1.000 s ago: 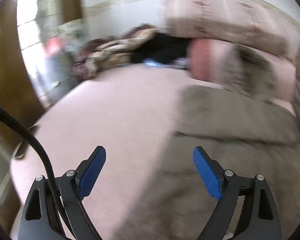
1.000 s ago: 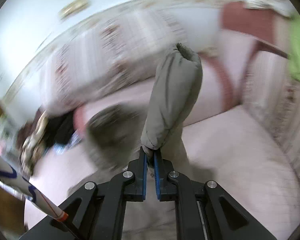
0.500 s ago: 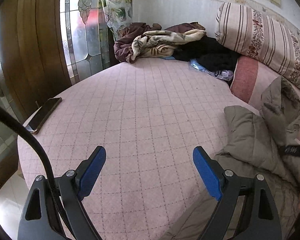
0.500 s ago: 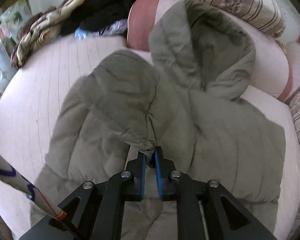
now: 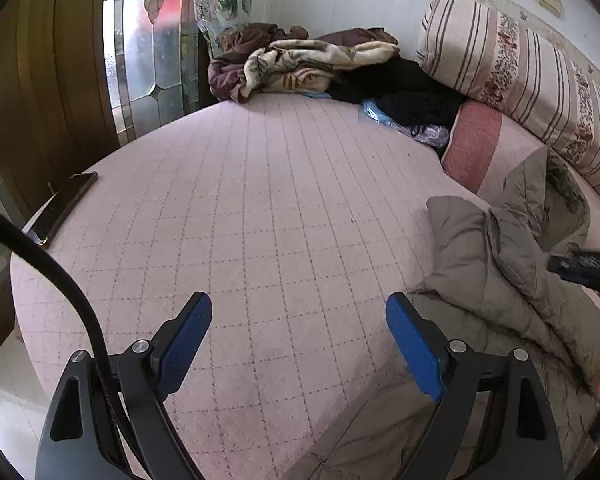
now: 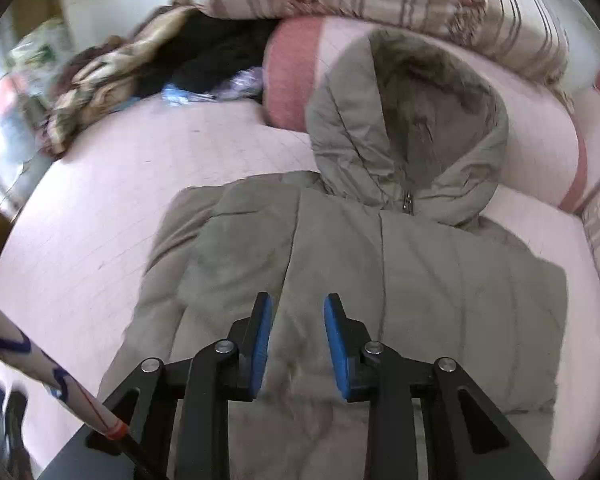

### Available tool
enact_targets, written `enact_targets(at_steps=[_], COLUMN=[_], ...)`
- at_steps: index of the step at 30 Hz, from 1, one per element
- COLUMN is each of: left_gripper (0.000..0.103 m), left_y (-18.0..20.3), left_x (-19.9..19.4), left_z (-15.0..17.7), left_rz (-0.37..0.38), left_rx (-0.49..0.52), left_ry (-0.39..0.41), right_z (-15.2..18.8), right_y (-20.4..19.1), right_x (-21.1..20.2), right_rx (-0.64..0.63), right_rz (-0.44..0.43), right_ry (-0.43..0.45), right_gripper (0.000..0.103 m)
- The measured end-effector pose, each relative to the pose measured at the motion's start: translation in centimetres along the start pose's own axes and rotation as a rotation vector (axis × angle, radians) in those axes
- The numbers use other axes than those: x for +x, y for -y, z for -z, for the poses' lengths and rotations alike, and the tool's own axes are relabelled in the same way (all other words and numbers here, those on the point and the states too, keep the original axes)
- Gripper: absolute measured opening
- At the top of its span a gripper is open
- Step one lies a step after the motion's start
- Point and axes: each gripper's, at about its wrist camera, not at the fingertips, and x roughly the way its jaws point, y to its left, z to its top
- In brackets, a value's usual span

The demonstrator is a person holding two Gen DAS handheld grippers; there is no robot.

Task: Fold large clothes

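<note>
Your right tool [image 6: 296,336] hangs with jaws parted, gripping nothing, over the grey jacket [image 6: 440,280], which lies flat on the bed [image 6: 100,220] with its long axis toward the hood [image 6: 412,120] at 12 o'clock. Your left tool [image 5: 300,340], spread wide and empty, has the jacket at 3 o'clock, so your right is nearer.

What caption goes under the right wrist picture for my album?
Open right tongs hover over a grey hooded coat spread on the pink bed.
</note>
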Motion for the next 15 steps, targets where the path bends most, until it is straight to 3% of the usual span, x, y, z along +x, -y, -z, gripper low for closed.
enact_targets(at_steps=[2,5,9,15], left_gripper=[0.089,0.089,0.089,0.089], left_y=[0.0,-0.1,-0.2,0.7], left_x=[0.2,0.5,1.1,1.4], left_z=[0.1,-0.1,-0.5,0.0], left_rz=[-0.003,0.002,0.029,0.045], left_rx=[0.008,0.007,-0.014,0.0], left_ry=[-0.003,-0.013,-0.048,-0.078], right_z=[-0.1,0.8,1.4,2.2], right_y=[-0.4,-1.6,-3.2,-0.4], right_x=[2.4,4.9,4.8,1.0], right_rx=[0.049,0.087,-0.009,0.088], right_rz=[-0.027,-0.14,-0.14,-0.182], right_ry=[-0.063,-0.146,-0.132,-0.084], right_gripper=[0.03,0.03,0.029,0.03])
